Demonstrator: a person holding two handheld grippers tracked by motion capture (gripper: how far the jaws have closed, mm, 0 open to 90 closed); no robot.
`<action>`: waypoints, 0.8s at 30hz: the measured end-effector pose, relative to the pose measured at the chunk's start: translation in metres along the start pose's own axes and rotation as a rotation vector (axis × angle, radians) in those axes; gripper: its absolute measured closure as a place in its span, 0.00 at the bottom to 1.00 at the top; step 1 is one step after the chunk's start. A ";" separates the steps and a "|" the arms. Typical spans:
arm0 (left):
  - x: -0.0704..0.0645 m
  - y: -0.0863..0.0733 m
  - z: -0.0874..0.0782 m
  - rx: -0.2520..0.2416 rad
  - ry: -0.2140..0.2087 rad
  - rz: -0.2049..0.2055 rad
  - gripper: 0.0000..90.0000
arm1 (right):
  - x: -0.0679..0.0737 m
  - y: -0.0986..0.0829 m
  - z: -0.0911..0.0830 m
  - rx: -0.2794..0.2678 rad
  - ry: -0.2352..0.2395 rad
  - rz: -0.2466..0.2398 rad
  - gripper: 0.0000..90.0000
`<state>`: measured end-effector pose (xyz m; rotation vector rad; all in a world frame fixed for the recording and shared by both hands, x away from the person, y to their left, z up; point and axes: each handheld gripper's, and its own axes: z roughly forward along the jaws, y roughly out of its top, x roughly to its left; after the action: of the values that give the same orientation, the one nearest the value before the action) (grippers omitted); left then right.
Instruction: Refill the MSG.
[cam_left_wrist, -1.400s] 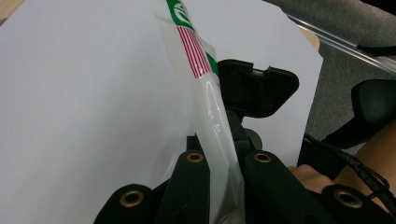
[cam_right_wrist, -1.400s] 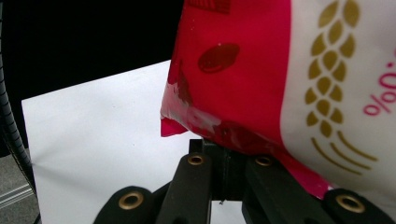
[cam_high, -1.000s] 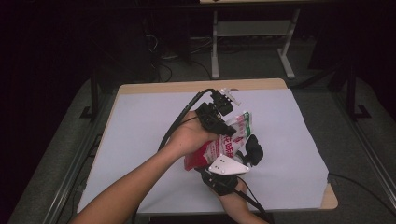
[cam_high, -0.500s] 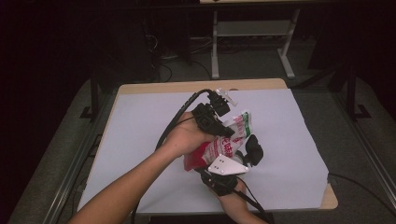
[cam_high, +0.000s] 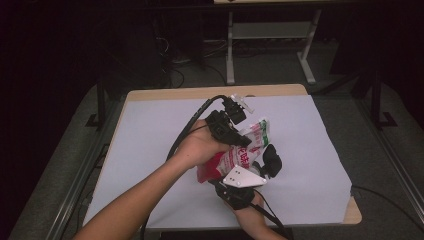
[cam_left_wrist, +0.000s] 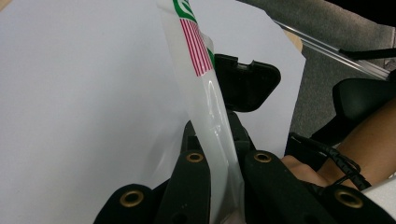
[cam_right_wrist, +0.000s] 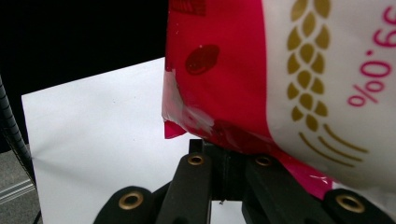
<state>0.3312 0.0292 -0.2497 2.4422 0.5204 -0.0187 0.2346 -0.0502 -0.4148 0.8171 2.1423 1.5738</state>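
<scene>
Above the tabletop (cam_high: 150, 130), both the left gripper (cam_high: 239, 136) and right gripper (cam_high: 248, 172) clamp their jaws on the red-and-white packet (cam_high: 235, 157).

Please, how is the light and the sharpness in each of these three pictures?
High view: the white table cover is brightly lit, the surroundings almost black, all fairly sharp. Left gripper view: glare streaks on the packet edge, and the near fingers look soft. Right gripper view: the packet's print is close and slightly blurred, with a dark background.
</scene>
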 end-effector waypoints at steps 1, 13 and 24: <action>0.000 0.000 0.000 -0.001 -0.001 -0.002 1.00 | 0.000 0.000 0.000 0.000 0.000 0.000 1.00; 0.000 -0.004 -0.007 -0.026 -0.018 -0.002 1.00 | -0.001 0.001 0.000 0.002 -0.005 0.005 1.00; 0.002 -0.015 -0.017 -0.060 -0.044 -0.018 1.00 | 0.000 0.000 0.002 0.013 -0.012 0.007 1.00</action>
<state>0.3254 0.0507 -0.2451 2.3729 0.5159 -0.0632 0.2351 -0.0487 -0.4154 0.8376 2.1456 1.5557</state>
